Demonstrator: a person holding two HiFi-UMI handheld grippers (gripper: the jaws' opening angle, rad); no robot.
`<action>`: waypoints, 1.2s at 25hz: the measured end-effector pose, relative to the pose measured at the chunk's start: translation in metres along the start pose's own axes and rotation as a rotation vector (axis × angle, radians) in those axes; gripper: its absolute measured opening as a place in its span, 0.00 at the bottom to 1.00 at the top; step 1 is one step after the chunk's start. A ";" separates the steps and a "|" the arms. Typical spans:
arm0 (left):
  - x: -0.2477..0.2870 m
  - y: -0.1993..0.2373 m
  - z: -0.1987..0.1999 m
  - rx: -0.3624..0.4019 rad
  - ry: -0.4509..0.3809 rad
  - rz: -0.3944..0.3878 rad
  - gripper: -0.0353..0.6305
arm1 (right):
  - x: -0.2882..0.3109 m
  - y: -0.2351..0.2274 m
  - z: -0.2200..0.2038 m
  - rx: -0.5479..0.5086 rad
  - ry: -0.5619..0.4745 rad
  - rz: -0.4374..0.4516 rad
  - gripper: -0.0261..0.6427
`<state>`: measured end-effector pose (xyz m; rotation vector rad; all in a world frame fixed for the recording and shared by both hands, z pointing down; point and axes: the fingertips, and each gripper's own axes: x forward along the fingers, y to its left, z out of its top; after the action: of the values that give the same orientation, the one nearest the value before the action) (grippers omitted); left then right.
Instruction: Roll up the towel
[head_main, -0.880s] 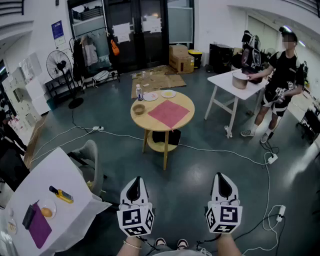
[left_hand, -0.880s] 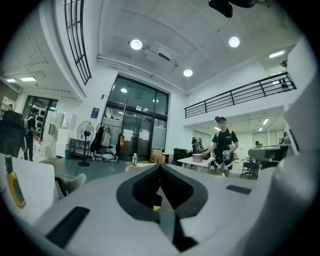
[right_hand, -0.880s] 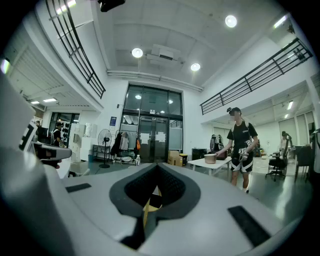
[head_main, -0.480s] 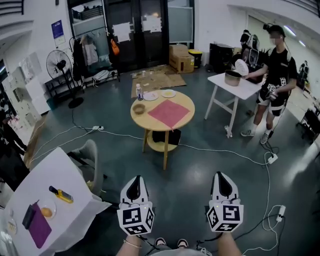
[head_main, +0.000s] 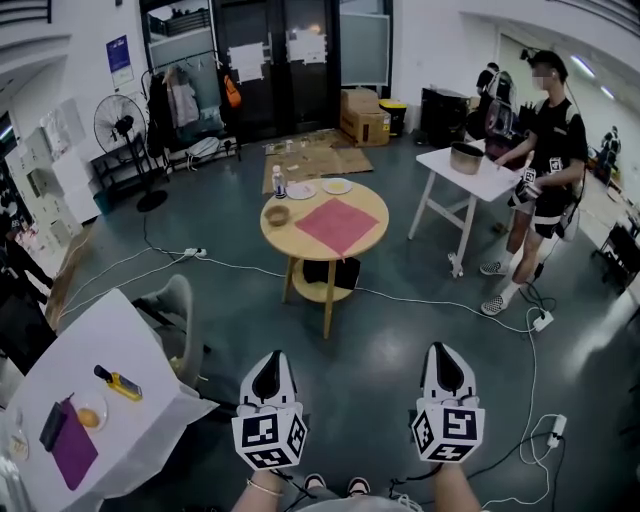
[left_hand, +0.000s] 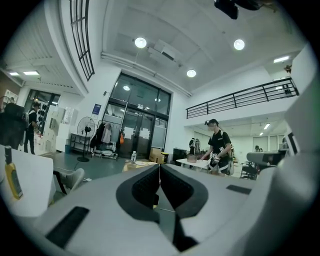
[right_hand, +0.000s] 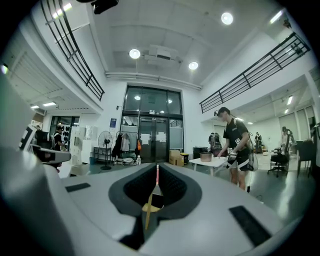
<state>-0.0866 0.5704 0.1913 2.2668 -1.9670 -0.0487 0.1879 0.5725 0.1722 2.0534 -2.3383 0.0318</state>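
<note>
My left tongs and right tongs sit pressed together and empty, level at the frame's bottom. The flat pink square towel lies spread on the round wooden counter at frame centre, well apart from me. I judge rolling hasn't begun.

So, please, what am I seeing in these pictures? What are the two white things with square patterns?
They are hand-held tools, not a robot: a person holds one two-jaw tool on each side. The head view comes from a camera on that person's head, looking down at the left tool and right tool. The other two views come from cameras riding on each tool. Both tools are shut and empty. Ahead, a round table carries a flat pink towel, a bowl, a bottle and two plates.
</note>
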 end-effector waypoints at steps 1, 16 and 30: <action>0.000 0.000 -0.001 -0.001 -0.001 0.000 0.05 | 0.000 0.000 -0.001 0.001 0.000 0.002 0.07; -0.001 -0.006 0.004 -0.013 -0.017 -0.037 0.46 | -0.002 -0.008 0.004 0.017 -0.020 -0.010 0.31; -0.008 -0.012 -0.003 -0.023 0.001 -0.033 0.76 | -0.008 -0.019 -0.001 -0.001 -0.021 -0.034 0.76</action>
<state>-0.0758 0.5799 0.1920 2.2850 -1.9188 -0.0729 0.2074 0.5780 0.1729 2.1031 -2.3136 0.0089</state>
